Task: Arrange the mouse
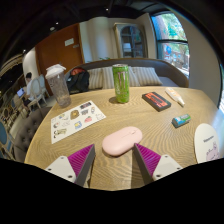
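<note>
The gripper [113, 158] stood open, the pink mouse [122, 140] lying on the table [150, 125] just ahead between its fingers — closing off-centre could likely nudge the smooth shell aside.

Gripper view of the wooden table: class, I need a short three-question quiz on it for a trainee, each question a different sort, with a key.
1. True or false: the gripper is shut on the pink mouse.
2. Which stands beyond the mouse? A) green can B) red kettle C) blue bowl
3. Fill in: the clear plastic cup stands beyond the printed ____.

Key: 1 false, its fingers are open and the mouse lies on the table just ahead of them; 2 A; 3 sheet.
</note>
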The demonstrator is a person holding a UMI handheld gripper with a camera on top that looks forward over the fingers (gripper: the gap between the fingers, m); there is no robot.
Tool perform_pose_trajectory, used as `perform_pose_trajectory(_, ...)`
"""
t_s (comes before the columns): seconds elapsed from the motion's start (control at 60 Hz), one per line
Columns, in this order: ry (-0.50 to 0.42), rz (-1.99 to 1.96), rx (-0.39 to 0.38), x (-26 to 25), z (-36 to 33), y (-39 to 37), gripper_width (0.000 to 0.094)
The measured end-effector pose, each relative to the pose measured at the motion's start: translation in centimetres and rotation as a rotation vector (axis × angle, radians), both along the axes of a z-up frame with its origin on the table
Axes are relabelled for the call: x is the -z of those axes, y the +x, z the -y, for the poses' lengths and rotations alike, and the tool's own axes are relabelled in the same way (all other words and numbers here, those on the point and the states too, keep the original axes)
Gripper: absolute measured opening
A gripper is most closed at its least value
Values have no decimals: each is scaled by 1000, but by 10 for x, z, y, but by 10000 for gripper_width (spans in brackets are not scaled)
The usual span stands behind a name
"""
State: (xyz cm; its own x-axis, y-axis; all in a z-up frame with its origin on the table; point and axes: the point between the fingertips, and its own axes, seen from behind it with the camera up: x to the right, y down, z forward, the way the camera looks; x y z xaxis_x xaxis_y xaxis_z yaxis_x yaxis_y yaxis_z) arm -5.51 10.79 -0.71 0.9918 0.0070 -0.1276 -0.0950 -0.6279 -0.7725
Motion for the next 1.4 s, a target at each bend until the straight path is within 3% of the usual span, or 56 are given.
perform_pose_trajectory(0.3,17,34,-43,3,-50,-5,796)
perform_pose_trajectory(0.367,24,40,-57,3,-60,-6,726)
perform_pose_trajectory(0.417,25,71,-49,6,-65,1,541)
perform_pose_trajectory(0.583,-9,58,-64,8,-64,1,431)
perform_pose_trajectory(0.717,-101,-48,-165,-6,-43,-19,369)
perform_pose_trajectory(0.833,79,2,-186,-93,-39,21,371)
perform_pose_trajectory(0.917,221,18,-96,-156,-41,102,371)
perform_pose_trajectory(1.0,282,49,0,-175,-27,202,369)
perform_pose_trajectory(1.1,172,158,89,-122,10,297,370)
perform_pose_trajectory(1.217,29,128,109,-48,39,332,393)
perform_pose_trajectory(1.35,-46,114,81,6,70,345,403)
perform_pose_trajectory(1.4,-10,83,107,3,69,347,403)
